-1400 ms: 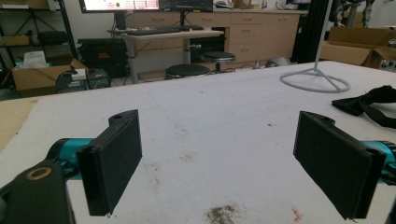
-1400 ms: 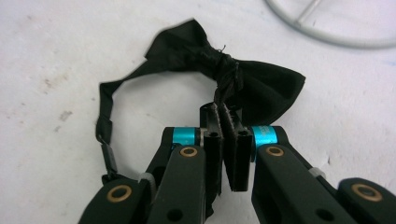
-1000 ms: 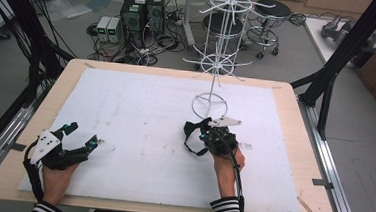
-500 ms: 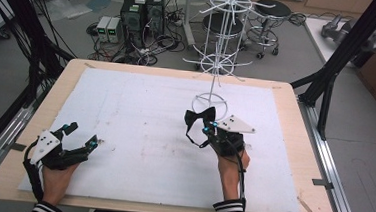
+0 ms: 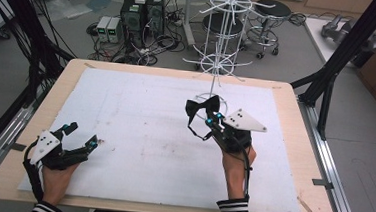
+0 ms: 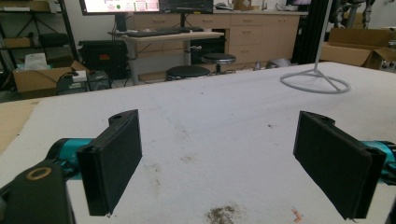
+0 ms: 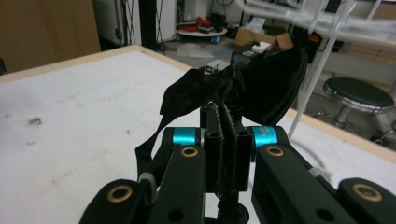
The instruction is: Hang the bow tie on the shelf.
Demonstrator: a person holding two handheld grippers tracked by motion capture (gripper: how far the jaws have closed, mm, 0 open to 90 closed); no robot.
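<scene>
A lab or workshop is suggested: behind the wooden table point(image 5: 296, 101), computer towers point(image 5: 142, 12) and tangled cables are seen on the floor, stools point(image 5: 270, 11) beside them, possibly monitors point(image 6: 140, 5) beyond.

Your left hand-held gripper point(image 5: 76, 139) rests low at your left, forearm flat, its two jaws spread wide apart. Your right hand-held gripper point(image 5: 206, 118) is lifted in front of you, forearm stretched forward, its jaws pressed tightly together.
</scene>
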